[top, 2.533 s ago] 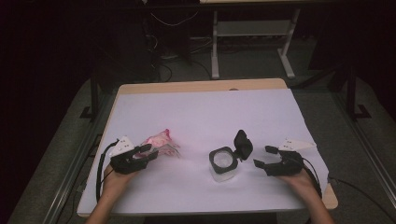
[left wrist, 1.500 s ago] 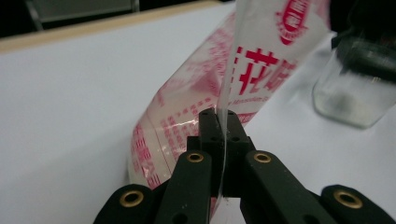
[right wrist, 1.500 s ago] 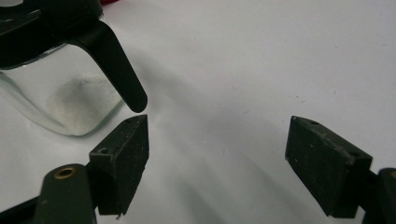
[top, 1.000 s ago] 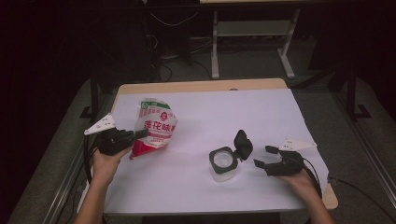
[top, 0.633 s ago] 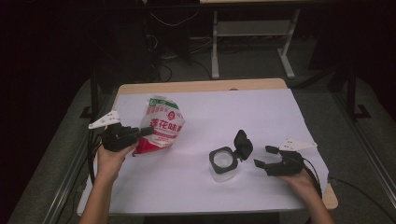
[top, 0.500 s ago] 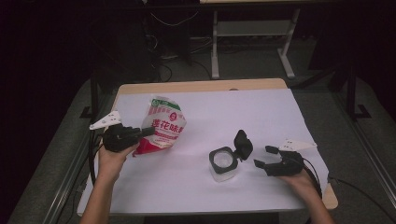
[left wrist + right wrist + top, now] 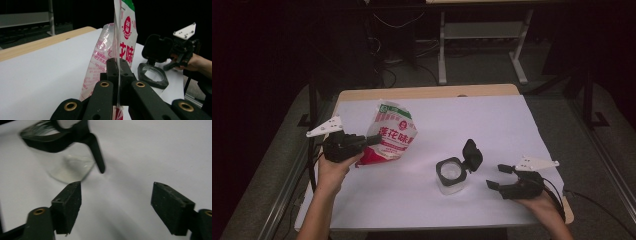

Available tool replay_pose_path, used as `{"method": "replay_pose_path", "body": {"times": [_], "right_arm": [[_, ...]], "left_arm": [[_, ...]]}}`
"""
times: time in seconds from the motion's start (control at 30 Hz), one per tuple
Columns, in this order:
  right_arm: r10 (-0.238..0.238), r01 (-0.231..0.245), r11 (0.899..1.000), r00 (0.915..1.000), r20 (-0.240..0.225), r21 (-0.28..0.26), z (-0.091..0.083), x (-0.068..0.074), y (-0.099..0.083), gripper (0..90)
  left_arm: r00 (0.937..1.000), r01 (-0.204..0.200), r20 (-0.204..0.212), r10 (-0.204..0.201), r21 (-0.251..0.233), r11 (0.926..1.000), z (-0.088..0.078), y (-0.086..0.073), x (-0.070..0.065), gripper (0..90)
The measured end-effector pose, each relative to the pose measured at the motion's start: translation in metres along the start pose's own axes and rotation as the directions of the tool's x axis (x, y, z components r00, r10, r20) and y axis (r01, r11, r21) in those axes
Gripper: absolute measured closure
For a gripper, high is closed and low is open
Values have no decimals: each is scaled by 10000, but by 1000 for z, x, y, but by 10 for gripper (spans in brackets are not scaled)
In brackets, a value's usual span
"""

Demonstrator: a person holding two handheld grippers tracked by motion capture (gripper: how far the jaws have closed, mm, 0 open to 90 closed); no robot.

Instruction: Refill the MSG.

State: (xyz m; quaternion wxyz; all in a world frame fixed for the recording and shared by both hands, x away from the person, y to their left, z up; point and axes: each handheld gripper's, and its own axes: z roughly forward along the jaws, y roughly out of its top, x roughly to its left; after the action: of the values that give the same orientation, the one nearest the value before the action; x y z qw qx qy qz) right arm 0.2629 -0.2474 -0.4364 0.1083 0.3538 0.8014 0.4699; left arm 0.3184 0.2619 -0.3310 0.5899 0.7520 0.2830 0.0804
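My left hand-held gripper (image 7: 371, 140) is clamped on the bag's (image 7: 391, 134) side seam, holding it upright over the surface (image 7: 472, 115); film is thin, slippery, floppy. Right hand-held gripper (image 7: 499, 176) is released, jaws just narrowing on nothing, beside the open jar (image 7: 451, 174)

Table (image 7: 492, 120) far half free; jar (image 7: 451, 175) blocks centre.

A white-covered table (image 7: 492, 125) fills the middle of the frame, its bare wooden edge (image 7: 422, 92) showing along the top. Grey carpet (image 7: 277, 165) runs down both sides. At the top centre, a pale metal stand (image 7: 482, 37) and loose cables (image 7: 402, 50) sit in deep shadow; the room beyond is black.
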Motion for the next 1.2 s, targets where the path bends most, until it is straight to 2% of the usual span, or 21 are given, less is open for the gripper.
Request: {"method": "replay_pose_path", "body": {"times": [0.1, 0.17, 0.23, 0.27, 0.3, 0.33, 0.37, 0.4, 0.53, 0.9, 1.07, 1.2], "right_arm": [[-65, 64, 10000, 9997, -233, -61, -5, 7, 0, 337], [-147, 144, 9999, 9992, -376, -78, -7, 12, 3, 430], [-241, 244, 9997, 9991, -339, 69, -9, 17, 5, 565], [-297, 300, 9995, 9991, -314, 97, -11, 19, 6, 682], [-380, 387, 9991, 9984, -417, 164, -13, 20, 6, 748], [-433, 440, 9989, 9984, -357, 186, -16, 22, 6, 860], [-431, 439, 9989, 9981, -450, 169, -19, 23, 6, 896], [-434, 442, 9990, 9971, -623, 116, -22, 25, 6, 897], [-836, 827, 9965, 9941, -686, -152, -25, 42, 13, 898], [-1565, 1498, 9868, 9794, -1276, -608, -13, 83, 44, 898], [-1874, 1785, 9809, 9739, -1280, -775, 4, 97, 63, 899], [-1984, 1905, 9786, 9739, -1101, -782, 25, 104, 77, 899]], "left_arm": [[9999, 2, 157, 0, -111, 9999, -1, 4, -2, 900], [9997, -112, 211, 114, -106, 9999, -3, 7, -5, 900], [9997, -64, 241, 68, -178, 9998, -4, 9, -8, 900], [9995, -107, 294, 112, -193, 9998, -4, 11, -9, 900], [9992, -144, 367, 152, -218, 9997, -4, 12, -10, 900], [9990, -101, 441, 115, -313, 9995, -4, 13, -11, 900], [9986, -103, 512, 120, -326, 9994, -4, 15, -12, 900], [9983, -95, 577, 113, -325, 9994, -4, 16, -13, 900], [9976, -197, 662, 210, -206, 9996, -3, 19, -18, 900], [9934, -319, 1098, 331, -127, 9994, -4, 24, -31, 900], [9911, -338, 1288, 347, -87, 9994, -1, 26, -35, 900], [9897, -326, 1393, 333, -69, 9994, 0, 27, -37, 900]]}}
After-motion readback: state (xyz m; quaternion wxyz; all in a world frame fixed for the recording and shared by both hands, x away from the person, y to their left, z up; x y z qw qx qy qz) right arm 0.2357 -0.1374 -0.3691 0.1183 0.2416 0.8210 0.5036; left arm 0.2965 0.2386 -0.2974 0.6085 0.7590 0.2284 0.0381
